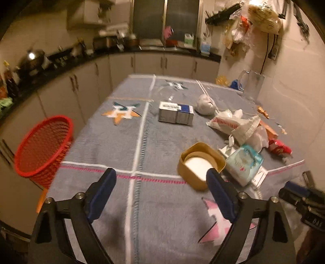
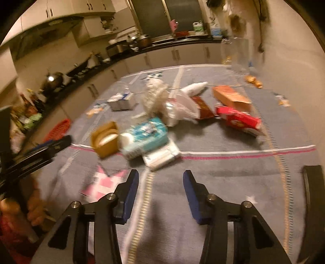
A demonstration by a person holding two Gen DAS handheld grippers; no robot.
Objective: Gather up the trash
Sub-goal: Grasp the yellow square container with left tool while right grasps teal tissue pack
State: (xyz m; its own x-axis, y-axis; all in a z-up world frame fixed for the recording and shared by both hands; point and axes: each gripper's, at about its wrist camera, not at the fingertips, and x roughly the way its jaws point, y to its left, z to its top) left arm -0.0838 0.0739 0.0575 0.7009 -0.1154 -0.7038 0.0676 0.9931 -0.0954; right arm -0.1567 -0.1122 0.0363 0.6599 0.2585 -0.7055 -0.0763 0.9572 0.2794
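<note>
With both claws empty, the left claw (image 1: 161,180) wide and the right claw (image 2: 160,182) half-closed, the brown paper tub (image 1: 201,164) near the worktop's near edge should be gripped by its rim and carried to the red basket (image 1: 43,145) off the left edge.

Lighting: dim, warm yellow-orange indoor cast in both views. Source: a bright lamp glare at top right of the left wrist view, beside the hanging bags (image 1: 262,18). Glare: a hot spot on the metal pot (image 1: 31,55) on the counter. Shadows: soft dark patches on the desk (image 1: 168,219) under each claw. Blur: motion smear throughout (heavier in the right wrist view, where the trash pile (image 2: 162,113) is indistinct). Distortion: strong fisheye bending, black corners.
</note>
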